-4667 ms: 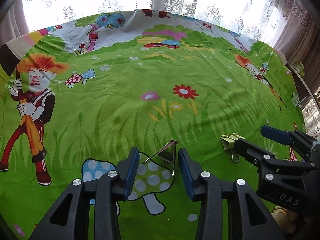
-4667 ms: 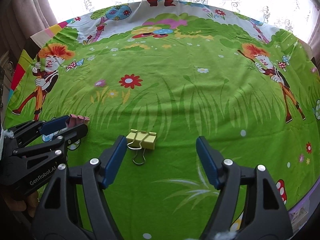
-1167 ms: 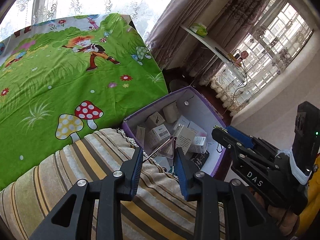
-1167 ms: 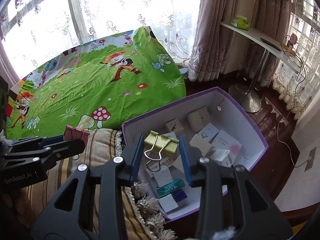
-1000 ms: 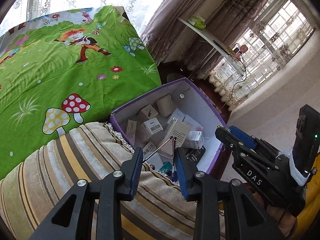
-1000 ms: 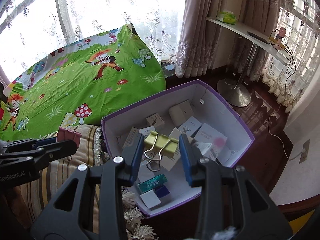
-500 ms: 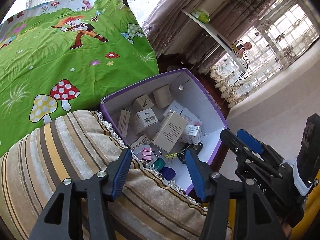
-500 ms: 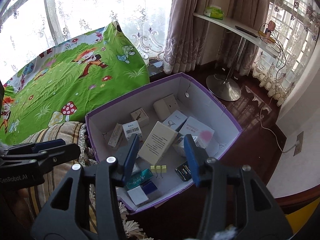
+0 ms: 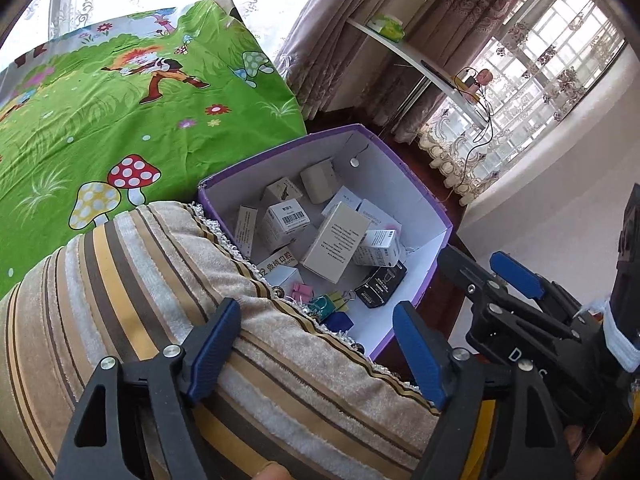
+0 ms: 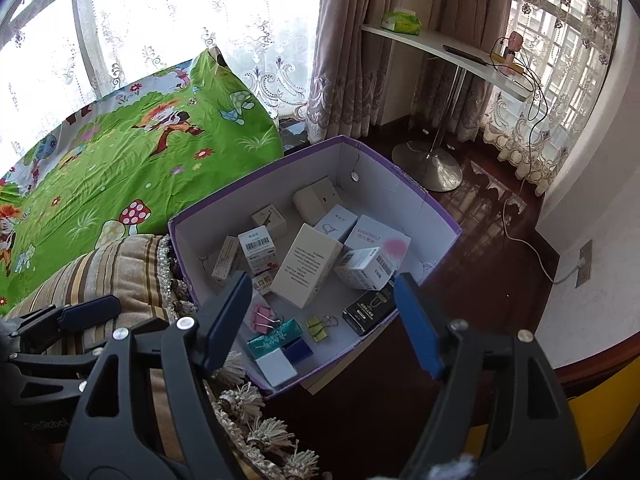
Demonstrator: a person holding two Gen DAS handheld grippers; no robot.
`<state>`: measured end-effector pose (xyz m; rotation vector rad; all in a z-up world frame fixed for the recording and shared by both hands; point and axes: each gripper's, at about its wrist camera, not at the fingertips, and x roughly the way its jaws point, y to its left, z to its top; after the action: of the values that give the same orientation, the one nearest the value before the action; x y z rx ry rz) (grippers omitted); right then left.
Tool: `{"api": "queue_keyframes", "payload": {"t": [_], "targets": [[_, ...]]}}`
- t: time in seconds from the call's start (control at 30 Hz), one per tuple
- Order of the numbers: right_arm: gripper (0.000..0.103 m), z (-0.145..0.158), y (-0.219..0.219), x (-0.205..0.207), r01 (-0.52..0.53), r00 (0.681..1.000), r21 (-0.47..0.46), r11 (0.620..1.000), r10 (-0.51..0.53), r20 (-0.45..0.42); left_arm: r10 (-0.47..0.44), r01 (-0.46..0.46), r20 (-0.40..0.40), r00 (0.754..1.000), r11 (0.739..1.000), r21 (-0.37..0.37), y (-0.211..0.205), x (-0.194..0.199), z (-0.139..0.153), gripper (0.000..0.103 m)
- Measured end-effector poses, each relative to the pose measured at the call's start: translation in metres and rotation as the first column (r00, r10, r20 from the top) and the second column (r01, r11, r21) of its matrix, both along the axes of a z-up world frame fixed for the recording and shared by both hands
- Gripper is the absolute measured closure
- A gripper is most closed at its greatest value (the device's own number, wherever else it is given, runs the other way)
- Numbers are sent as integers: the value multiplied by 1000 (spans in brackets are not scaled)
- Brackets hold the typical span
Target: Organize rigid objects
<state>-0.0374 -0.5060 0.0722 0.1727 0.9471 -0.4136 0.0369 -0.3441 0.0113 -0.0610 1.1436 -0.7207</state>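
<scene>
A purple box (image 9: 436, 210) (image 10: 432, 200) with a white inside holds several small cartons. A pink binder clip (image 10: 261, 317) (image 9: 301, 289) and a yellow binder clip (image 10: 318, 327) (image 9: 335, 303) lie on its floor near the front wall. My left gripper (image 9: 318, 350) is open and empty above a striped cushion, just short of the box. My right gripper (image 10: 320, 316) is open and empty above the box's front part.
A striped cushion with tassels (image 9: 140, 280) (image 10: 120, 264) lies against the box's left side. A green cartoon cloth (image 9: 100, 120) (image 10: 120, 160) covers the table behind. A stand with a round base (image 10: 432, 164) and curtains are beyond the box. Dark wood floor (image 10: 500, 220) is on the right.
Both grippers carried their clips from the green cloth to the box, then opened. The pink and yellow clips dropped into the box. Both sets of jaws now stand wider than half a second ago.
</scene>
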Motion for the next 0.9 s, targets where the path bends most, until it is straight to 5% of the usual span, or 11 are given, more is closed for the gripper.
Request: {"api": "queue_keyframes", "payload": {"t": [0.9], "targets": [[27,-4,-4,1,5,1000,-9,1000,-5,-13,-7,3,54,999,998,70,-10,0,-2,18]]}}
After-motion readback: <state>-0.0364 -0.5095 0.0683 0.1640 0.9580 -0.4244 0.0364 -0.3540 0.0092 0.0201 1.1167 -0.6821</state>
